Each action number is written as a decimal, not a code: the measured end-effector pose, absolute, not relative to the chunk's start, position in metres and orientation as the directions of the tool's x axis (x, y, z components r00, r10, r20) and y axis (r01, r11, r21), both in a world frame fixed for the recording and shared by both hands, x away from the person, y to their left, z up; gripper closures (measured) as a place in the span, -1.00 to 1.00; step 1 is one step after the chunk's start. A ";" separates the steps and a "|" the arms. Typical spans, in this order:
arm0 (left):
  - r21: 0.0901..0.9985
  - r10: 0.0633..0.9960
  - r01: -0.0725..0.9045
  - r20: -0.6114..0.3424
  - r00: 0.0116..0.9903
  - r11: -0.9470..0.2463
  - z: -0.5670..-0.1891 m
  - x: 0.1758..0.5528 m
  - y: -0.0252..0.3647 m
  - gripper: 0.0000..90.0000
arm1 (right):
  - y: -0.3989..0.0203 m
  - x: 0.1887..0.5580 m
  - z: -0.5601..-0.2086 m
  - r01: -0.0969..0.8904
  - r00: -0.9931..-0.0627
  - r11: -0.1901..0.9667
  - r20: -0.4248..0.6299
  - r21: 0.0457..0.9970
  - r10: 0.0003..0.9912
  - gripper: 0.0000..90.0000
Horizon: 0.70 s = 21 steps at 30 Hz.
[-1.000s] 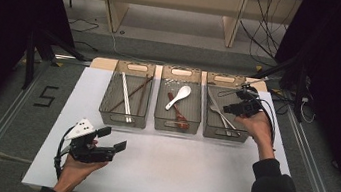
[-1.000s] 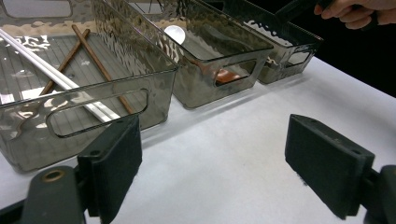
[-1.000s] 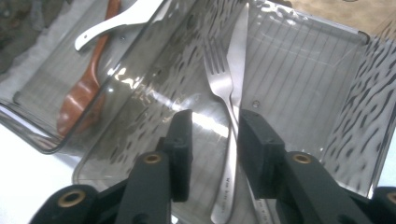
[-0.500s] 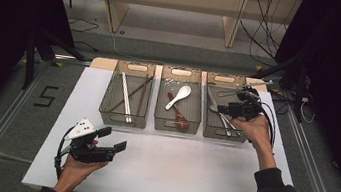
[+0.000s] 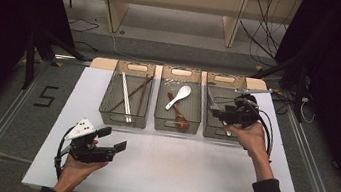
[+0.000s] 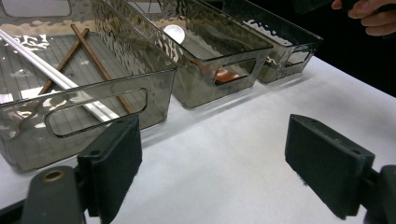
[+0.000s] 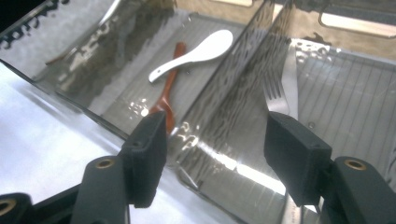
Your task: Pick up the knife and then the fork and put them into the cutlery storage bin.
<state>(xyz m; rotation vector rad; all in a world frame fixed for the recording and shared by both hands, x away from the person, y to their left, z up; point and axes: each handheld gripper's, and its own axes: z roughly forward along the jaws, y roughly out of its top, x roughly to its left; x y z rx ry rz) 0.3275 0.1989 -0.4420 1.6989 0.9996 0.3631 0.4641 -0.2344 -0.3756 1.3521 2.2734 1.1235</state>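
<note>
Three clear bins stand in a row at the far side of the white table. The left bin holds white and brown chopsticks. In the middle bin lie a white spoon and a brown spoon. A metal fork lies on the floor of the right bin. My right gripper hovers over that bin's near end; its jaws have just been opening and nothing is between them. My left gripper rests open at the near left, empty.
The bins stand side by side with narrow gaps between them. Bare white table stretches from the bins to the near edge. Cables trail off the table's right side. A wooden shelf frame stands beyond the far edge.
The right gripper has drawn back a little toward the near edge of the right bin, and its jaws stand wider apart. The left gripper has not moved.
</note>
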 end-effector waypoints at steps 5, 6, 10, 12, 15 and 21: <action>0.898 0.765 0.436 -0.233 0.600 -0.068 -0.442 0.327 0.199 -0.59 | -0.232 0.451 -0.375 0.606 -0.540 0.242 0.168 0.758 0.825 -0.16; 0.898 0.765 0.435 -0.234 0.600 -0.067 -0.442 0.327 0.199 -0.59 | -0.231 0.448 -0.375 0.601 -0.545 0.242 0.170 0.761 0.821 -0.17; 0.897 0.765 0.436 -0.233 0.600 -0.068 -0.442 0.327 0.199 -0.59 | -0.229 0.439 -0.376 0.589 -0.552 0.243 0.164 0.771 0.817 -0.18; 0.897 0.766 0.436 -0.234 0.599 -0.067 -0.442 0.327 0.199 -0.59 | -0.227 0.434 -0.377 0.582 -0.557 0.247 0.160 0.775 0.815 -0.18; 0.896 0.765 0.438 -0.235 0.600 -0.068 -0.442 0.328 0.199 -0.59 | -0.226 0.429 -0.380 0.575 -0.566 0.248 0.160 0.779 0.809 -0.19; 0.896 0.765 0.438 -0.232 0.601 -0.073 -0.442 0.328 0.199 -0.59 | -0.225 0.420 -0.388 0.573 -0.567 0.241 0.166 0.783 0.807 -0.21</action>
